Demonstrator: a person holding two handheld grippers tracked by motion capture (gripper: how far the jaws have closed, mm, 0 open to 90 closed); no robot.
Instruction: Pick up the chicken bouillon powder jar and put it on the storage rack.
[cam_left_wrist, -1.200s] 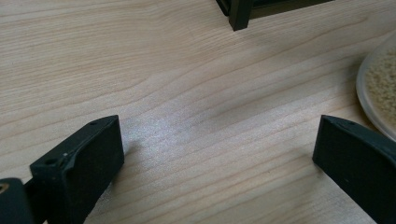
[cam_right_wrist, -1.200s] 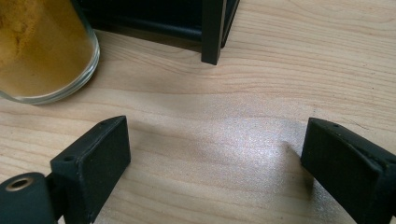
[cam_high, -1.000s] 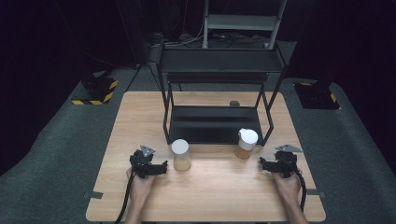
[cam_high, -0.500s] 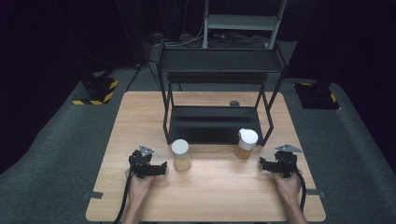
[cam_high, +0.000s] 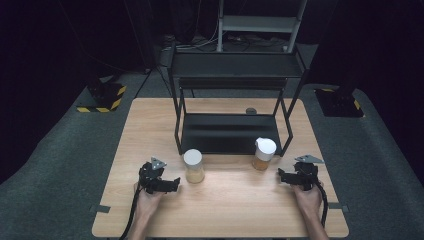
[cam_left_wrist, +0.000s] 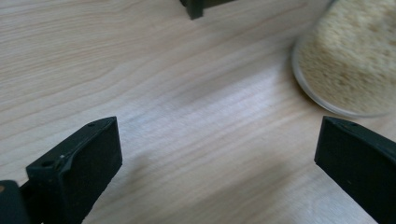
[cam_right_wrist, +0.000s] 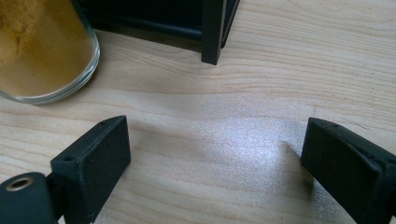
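Note:
Two white-lidded glass jars stand on the wooden table in front of a black two-tier rack (cam_high: 235, 135). The left jar (cam_high: 193, 166) holds pale grains and shows at the upper right of the left gripper view (cam_left_wrist: 348, 56). The right jar (cam_high: 263, 154) holds orange-brown powder and appears at the upper left of the right gripper view (cam_right_wrist: 42, 46). My left gripper (cam_high: 172, 183) lies on the table left of the pale jar, jaws wide apart with nothing between them (cam_left_wrist: 217, 158). My right gripper (cam_high: 282, 176) rests to the right of the orange jar, also open and empty (cam_right_wrist: 215, 158).
A rack leg (cam_right_wrist: 212, 30) stands just ahead of the right gripper, another rack foot (cam_left_wrist: 195, 8) ahead of the left one. A small dark round object (cam_high: 250, 111) lies behind the rack. Bare table (cam_high: 235, 205) stretches between the hands; grey carpet surrounds it.

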